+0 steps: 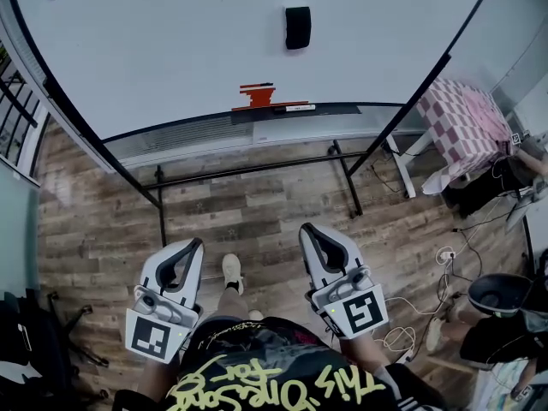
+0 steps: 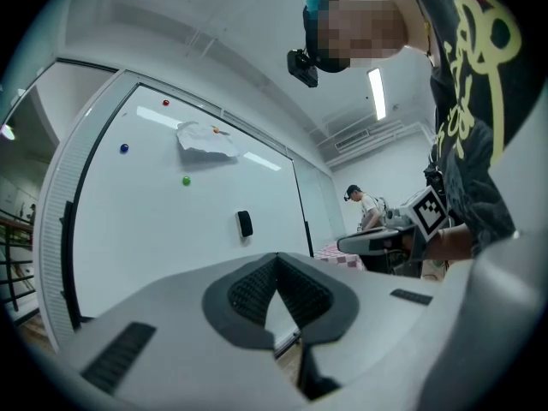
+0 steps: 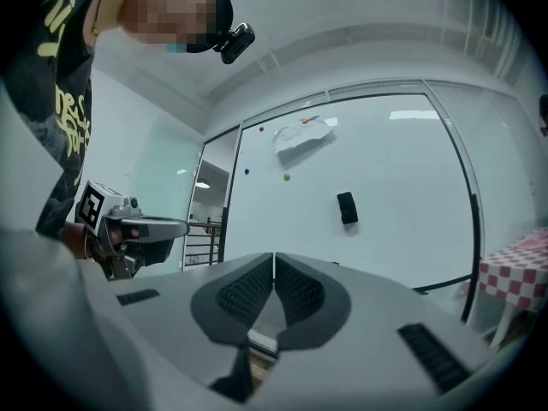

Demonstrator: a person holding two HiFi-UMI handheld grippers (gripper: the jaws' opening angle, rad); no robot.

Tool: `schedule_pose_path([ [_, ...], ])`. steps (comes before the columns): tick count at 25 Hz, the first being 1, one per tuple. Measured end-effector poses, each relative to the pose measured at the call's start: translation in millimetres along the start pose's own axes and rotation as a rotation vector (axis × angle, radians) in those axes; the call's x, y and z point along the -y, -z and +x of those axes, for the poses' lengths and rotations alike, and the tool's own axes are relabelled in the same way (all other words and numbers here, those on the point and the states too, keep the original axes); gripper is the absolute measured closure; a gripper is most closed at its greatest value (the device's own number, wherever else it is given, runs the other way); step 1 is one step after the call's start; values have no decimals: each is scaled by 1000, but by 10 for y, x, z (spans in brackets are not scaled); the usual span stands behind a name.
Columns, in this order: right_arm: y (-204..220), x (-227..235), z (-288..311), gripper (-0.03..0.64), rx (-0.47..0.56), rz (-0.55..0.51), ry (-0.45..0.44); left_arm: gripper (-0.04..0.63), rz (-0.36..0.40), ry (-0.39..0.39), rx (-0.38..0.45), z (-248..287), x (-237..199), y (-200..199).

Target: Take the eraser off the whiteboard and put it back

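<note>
**Black eraser** [image 1: 297, 27]: clings upright to the whiteboard [image 1: 171, 50], right of its middle. It sits well above the marker tray [image 1: 360, 107] and well apart from both tools.

**Left hand-held gripper** [image 1: 195, 245] and **right hand-held gripper** [image 1: 306, 229]: jaws pressed together with nothing between them. Both are aimed at the board from across the floor.

**Probable hazards:**
- Jaws that reach the eraser without first parting would shove it along or off the board, dropping it to the tray or the wooden floor [image 1: 257, 221].
- A skewed return could leave it poorly seated and sliding.
- The stand's low crossbar [image 1: 257, 168] lies in the walking path.
</note>
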State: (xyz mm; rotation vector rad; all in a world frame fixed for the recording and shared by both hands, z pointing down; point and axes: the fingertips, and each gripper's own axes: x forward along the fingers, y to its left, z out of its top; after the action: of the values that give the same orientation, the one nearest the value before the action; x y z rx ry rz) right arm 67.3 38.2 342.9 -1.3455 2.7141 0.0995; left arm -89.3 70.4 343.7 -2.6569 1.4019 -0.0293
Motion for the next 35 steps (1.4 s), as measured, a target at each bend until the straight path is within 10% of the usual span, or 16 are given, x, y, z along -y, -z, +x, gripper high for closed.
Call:
schedule_pose_path([
  [35,59,686,1461,606,4,-19,94,589,9,98,2,1199,-1276,67],
])
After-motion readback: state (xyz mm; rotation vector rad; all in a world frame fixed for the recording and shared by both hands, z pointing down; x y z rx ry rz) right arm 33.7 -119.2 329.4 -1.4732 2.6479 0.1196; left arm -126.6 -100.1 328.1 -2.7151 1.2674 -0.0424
